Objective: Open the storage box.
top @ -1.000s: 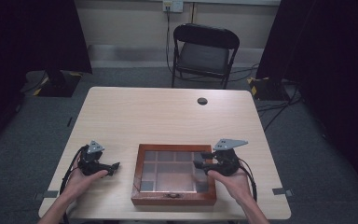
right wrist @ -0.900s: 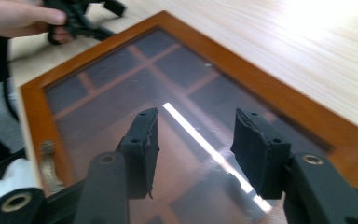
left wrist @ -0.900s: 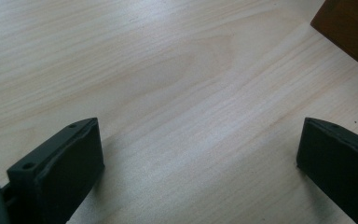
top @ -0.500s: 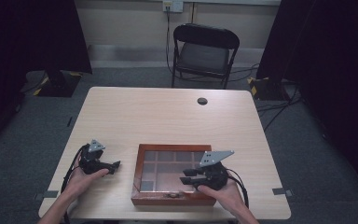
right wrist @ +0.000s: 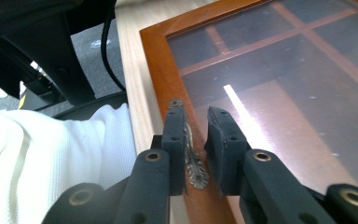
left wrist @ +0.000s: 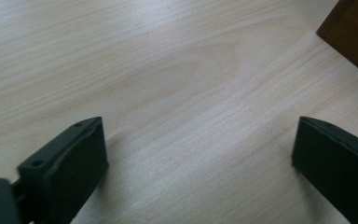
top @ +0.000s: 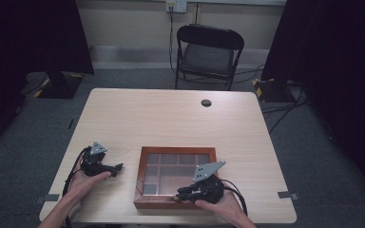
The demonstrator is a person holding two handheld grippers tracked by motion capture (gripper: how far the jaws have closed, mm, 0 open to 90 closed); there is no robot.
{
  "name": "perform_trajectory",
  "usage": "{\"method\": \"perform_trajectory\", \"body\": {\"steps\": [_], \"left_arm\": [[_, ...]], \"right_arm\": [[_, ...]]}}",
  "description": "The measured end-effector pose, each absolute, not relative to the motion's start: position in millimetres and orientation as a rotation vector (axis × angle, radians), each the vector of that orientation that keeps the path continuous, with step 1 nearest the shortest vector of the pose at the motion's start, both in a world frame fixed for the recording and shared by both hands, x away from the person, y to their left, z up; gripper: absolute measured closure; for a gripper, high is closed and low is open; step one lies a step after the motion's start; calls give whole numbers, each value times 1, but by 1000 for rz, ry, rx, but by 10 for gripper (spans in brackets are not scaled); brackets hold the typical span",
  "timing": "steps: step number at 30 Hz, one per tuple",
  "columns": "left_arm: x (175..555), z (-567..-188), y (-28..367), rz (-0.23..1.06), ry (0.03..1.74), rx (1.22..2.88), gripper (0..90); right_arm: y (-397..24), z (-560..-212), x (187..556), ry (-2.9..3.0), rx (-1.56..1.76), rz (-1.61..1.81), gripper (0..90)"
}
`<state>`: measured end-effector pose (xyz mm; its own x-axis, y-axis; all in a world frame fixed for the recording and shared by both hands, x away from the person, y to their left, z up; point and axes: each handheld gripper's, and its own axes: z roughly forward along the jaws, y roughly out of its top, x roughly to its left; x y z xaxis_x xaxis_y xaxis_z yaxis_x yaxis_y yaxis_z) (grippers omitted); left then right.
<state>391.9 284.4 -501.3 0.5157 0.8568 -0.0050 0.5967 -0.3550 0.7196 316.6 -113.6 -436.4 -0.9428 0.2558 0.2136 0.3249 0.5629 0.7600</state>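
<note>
Wooden glass-lidded box (top: 176,176) sits at the tabletop's (top: 171,118) near edge. Right hand-held gripper (right wrist: 196,135) pinches its brass latch (right wrist: 192,154); left hand-held gripper (left wrist: 196,154) rests wide open beside it, on bare wood.

I see a light wood counter (top: 171,118) on a grey carpet floor (top: 313,142). A black folding chair (top: 209,52) stands behind it by a pale wall (top: 128,23). Dark curtains (top: 342,57) hang on both sides.

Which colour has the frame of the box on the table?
Reddish-brown wood frame around dark glass, clearest in the right gripper view.
</note>
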Motion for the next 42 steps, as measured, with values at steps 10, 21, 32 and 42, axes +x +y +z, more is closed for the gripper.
{"method": "perform_trajectory", "body": {"steps": [10,21,32,42], "left_arm": [[388,-496,279,471,1122,2099,162],[379,-486,270,450,1052,2068,162],[369,-479,263,404,994,2065,159],[363,-474,256,377,957,2056,159]], "right_arm": [[-108,-440,314,-2721,-455,-1315,809],[-108,-439,317,-2709,-443,-1302,823],[-108,-435,317,-2733,-423,-1283,826],[-110,-422,320,-2702,-430,-1317,828]]}}
